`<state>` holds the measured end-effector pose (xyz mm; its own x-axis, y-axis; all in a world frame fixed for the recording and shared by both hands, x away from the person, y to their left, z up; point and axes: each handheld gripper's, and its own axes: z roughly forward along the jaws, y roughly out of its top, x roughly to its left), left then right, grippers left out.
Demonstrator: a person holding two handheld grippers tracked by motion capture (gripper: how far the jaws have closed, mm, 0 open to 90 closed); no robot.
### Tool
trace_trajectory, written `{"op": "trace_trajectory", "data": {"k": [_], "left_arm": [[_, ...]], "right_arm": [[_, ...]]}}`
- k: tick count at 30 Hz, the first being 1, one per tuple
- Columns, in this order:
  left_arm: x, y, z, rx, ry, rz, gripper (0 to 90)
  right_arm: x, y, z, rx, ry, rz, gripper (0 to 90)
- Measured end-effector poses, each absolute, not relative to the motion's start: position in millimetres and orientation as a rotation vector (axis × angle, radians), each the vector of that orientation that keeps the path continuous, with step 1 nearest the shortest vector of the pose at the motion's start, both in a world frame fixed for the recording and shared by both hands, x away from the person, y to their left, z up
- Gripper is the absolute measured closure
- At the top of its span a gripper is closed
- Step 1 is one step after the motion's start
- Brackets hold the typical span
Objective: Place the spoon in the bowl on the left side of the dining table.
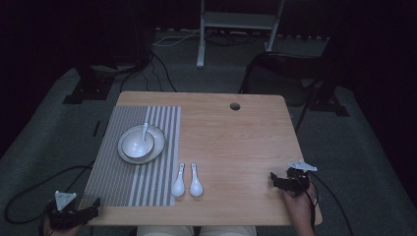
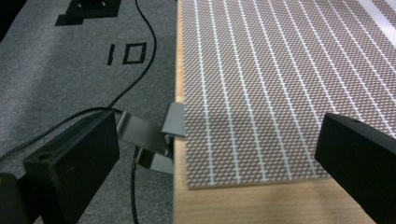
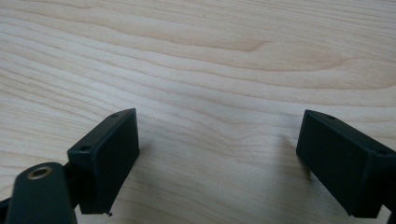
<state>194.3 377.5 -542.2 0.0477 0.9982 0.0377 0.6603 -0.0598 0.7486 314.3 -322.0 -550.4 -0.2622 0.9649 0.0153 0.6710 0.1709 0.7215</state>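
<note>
Wooden bench (image 1: 236,142) stretches ahead of you, bare across its middle and right half, so your right tool (image 1: 279,181) has wide room there; it sits low near the front right edge with its jaws spread and nothing between them. Your left tool (image 1: 91,210) hangs at the front left corner, jaws parted and empty, straddling the bench edge where the striped placemat (image 1: 133,182) ends just short of the front edge. On the placemat's far part a plate (image 1: 158,147) carries a bowl (image 1: 132,146) with a spoon (image 1: 144,132) leaning in it. Two white spoons (image 1: 187,183) lie side by side just right of the placemat, near the front edge.
</note>
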Motion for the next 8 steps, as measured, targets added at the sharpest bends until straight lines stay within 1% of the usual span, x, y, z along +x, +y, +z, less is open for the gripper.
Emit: {"op": "trace_trajectory", "data": {"k": [8], "left_arm": [[194.7,378.5,-544.2,1.774,1.659,0.783,0.1]], "right_arm": [[314.4,-322.0,-550.4,1.541,2.003,0.868,12.5]]}}
